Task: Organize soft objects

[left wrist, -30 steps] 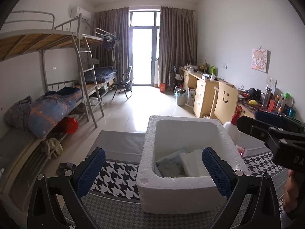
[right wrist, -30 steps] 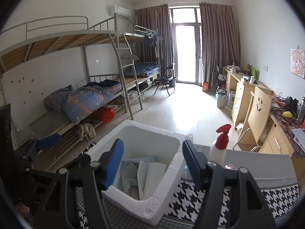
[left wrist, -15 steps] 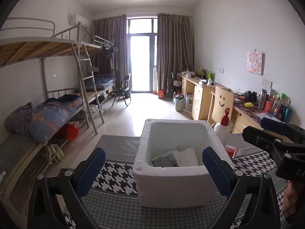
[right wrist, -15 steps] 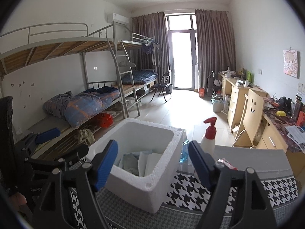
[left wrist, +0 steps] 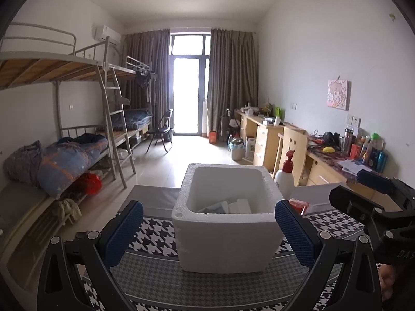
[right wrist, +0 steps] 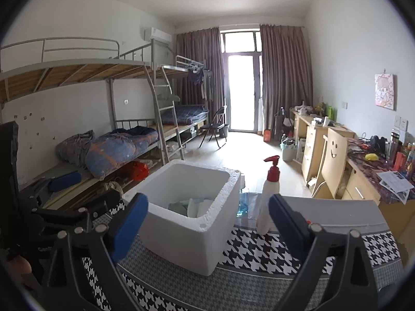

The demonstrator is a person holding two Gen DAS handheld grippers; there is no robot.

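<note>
Both grippers farther from one foam box (left wrist: 225, 230)

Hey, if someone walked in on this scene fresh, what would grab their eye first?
Probably the white foam box in the middle of the houndstooth cloth, with folded cloths lying inside it. Next, the red-capped spray bottle standing just right of the box. Both grippers, left and right, hang open and empty in front of it.
</note>
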